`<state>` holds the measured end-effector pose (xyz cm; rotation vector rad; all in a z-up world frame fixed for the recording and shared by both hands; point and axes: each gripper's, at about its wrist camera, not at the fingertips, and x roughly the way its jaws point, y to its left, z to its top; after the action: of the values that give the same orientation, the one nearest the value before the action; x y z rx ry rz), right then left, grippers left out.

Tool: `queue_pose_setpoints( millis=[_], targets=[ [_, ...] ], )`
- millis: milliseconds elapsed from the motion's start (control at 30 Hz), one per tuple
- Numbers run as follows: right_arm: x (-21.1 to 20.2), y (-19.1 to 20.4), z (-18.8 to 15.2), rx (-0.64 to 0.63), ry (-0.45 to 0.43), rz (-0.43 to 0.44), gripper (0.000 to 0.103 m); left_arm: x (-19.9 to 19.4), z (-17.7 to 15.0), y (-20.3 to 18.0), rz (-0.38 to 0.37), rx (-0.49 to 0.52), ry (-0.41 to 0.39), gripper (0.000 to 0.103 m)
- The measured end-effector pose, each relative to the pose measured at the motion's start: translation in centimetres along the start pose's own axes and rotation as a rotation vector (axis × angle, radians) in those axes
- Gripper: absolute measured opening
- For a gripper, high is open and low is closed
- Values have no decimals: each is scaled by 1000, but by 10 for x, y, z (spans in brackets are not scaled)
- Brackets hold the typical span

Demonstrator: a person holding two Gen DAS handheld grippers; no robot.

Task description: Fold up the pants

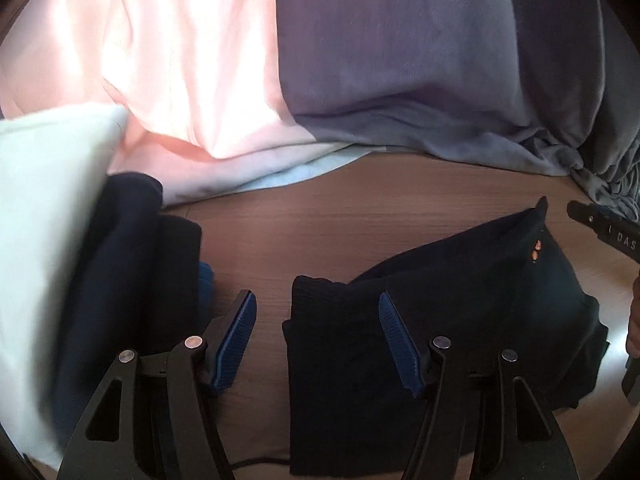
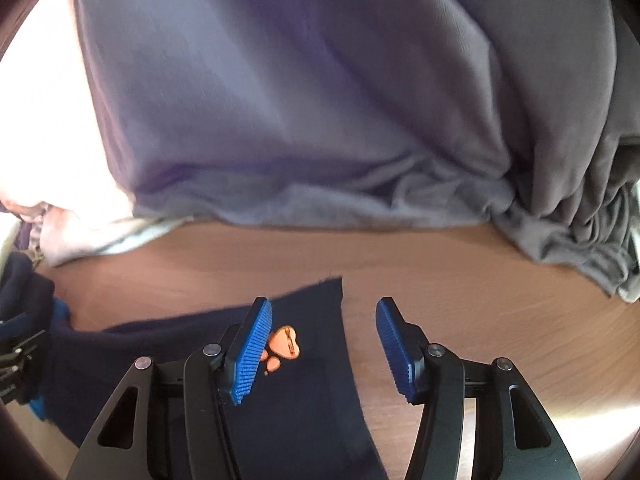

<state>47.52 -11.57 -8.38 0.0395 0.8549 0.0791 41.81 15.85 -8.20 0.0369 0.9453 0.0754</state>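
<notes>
The folded dark navy pants lie on the wooden table, a small orange logo near their far corner. My left gripper is open over their left edge, one pad above the cloth and the other above bare wood, with nothing pinched. In the right wrist view the same pants show the orange logo beside the left pad. My right gripper stands open astride the pants' right edge, its right pad over bare table. A finger of the right gripper shows at the left wrist view's right edge.
A heap of clothes lines the far side: pink cloth, purple-grey cloth and crumpled grey cloth. At the left lie a white garment and a stack of dark folded clothes.
</notes>
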Motion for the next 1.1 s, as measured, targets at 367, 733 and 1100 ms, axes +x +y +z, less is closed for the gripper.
queue_pose_setpoints(
  millis=[367,733,1100],
  targets=[
    [30,11,-6,-20,69,-2,56,38,-1,12,-34,-94,24,63],
    [45,12,-6,-20,93,-17,56,58,3,12,-140,-153,21,46],
    [47,-6,-3,35,77,-8,56,13,3,-1,16,-114,-36,38]
  ],
)
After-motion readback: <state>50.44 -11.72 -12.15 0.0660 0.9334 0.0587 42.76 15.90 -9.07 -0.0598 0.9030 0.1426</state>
